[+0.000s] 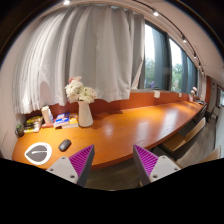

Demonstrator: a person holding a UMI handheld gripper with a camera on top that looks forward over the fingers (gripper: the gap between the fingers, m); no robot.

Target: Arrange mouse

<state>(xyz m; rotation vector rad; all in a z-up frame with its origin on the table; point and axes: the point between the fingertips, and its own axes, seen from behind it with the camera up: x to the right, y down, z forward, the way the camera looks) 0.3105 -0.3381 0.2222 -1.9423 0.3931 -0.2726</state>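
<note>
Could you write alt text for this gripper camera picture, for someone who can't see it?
An open gripper hangs over a long orange table, with nothing between its fingers. A dark mouse lies ahead to the left beside a round pale object, with a vase of flowers beyond.

Orange wooden long desk (120, 128); small black computer mouse (65, 145); round grey-white mouse mat (38, 152); white ceramic vase (85, 114) w/ pale flowers; magenta gripper pads (83, 157); white curtains (80, 55).
</note>
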